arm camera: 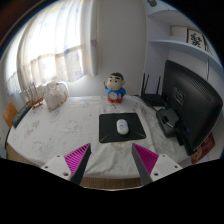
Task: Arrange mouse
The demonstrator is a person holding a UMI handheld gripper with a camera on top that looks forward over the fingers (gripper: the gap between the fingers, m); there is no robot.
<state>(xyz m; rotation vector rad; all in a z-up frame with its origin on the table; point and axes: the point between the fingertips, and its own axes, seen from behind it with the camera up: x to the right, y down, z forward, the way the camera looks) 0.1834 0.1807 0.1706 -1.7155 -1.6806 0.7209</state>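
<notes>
Far to my left, at the table's [45, 140] back edge near the curtained window [50, 50], sits a pale lump [55, 95], maybe a bag or a soft toy; I can't make it out from here. Moving right, a doll [116, 89] in a blue top stands at the back of the table against the wall. Just in front of it lies the black mat [122, 127], and the mouse [123, 126] rests on it, white, about in the middle, pointing roughly away from me. Right of the mat, beside the mat's far corner, is the monitor [188, 95], dark, with some small dark gear at its foot that I can't name. My gripper [112, 160] hangs low over the near edge, fingers spread wide and holding nothing; the mouse is beyond the fingers, well apart from both, and lined up with the gap between them. As I judge it, the arranging hasn't really begun from this pose: the mouse is untouched by me. What's left is to reach forward, close on it and set it where it belongs, if it isn't there already.
</notes>
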